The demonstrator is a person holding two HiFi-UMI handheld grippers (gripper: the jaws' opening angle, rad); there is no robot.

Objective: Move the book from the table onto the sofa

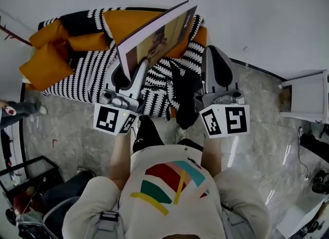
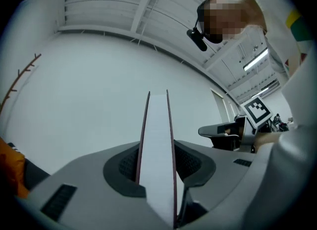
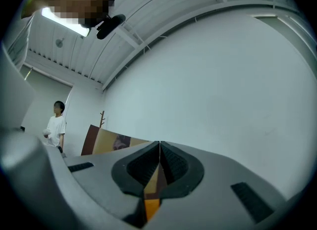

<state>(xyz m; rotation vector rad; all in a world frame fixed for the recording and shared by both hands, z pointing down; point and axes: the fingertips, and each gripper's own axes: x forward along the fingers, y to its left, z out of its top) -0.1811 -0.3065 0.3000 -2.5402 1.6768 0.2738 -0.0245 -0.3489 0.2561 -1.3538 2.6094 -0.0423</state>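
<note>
Left claw [image 1: 129,73] grips the book [image 1: 154,35] by its lower edge, upright above the sofa [image 1: 128,22]. Right claw [image 1: 214,52] is closed, empty. The book is off the surface; only setting it down is left.

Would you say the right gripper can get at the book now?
Probably yes: nothing stands between the right gripper and the book held in the left gripper, though the right one's jaws are shut.

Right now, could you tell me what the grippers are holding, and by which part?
The left gripper clamps the closed book by its near edge, close to a corner. The right gripper is shut on nothing.
</note>
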